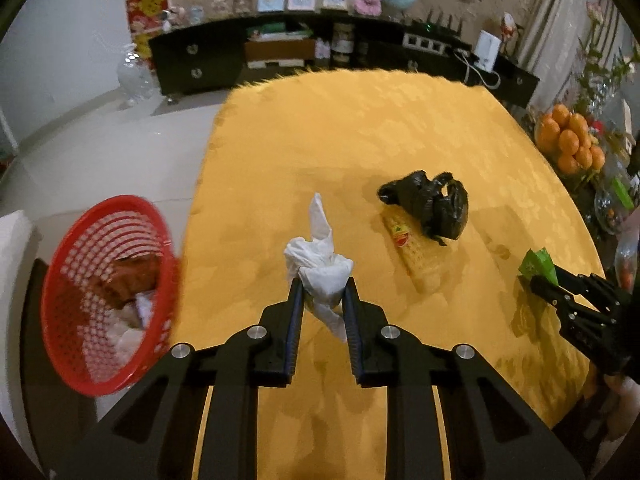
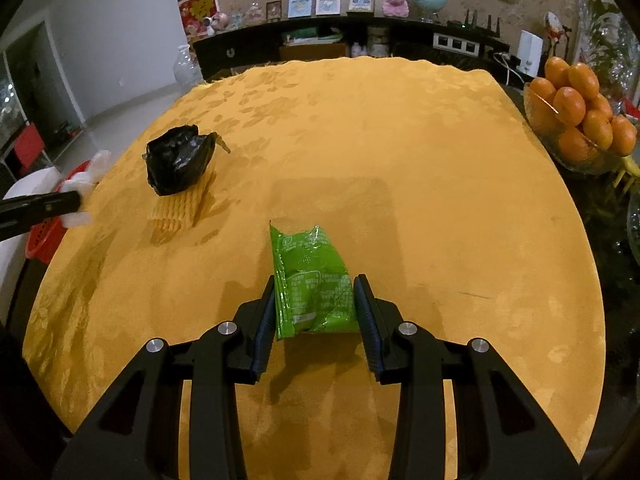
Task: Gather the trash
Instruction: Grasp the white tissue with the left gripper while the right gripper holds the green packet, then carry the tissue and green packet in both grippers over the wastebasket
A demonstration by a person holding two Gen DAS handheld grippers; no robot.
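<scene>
My left gripper (image 1: 322,288) is shut on a crumpled white tissue (image 1: 320,264) and holds it above the yellow table (image 1: 320,140). A red mesh basket (image 1: 108,292) with trash in it stands off the table's left edge. My right gripper (image 2: 316,288) is shut on a green snack wrapper (image 2: 312,280) just above the cloth; it also shows in the left wrist view (image 1: 538,266). A black plastic bag (image 1: 432,202) lies on a yellow wafer-like packet (image 1: 412,252) mid-table; both show in the right wrist view, bag (image 2: 178,158) and packet (image 2: 180,206).
A glass bowl of oranges (image 2: 580,120) stands at the table's right edge. A dark sideboard (image 1: 280,52) with frames and ornaments runs along the far wall. White floor (image 1: 100,140) lies left of the table.
</scene>
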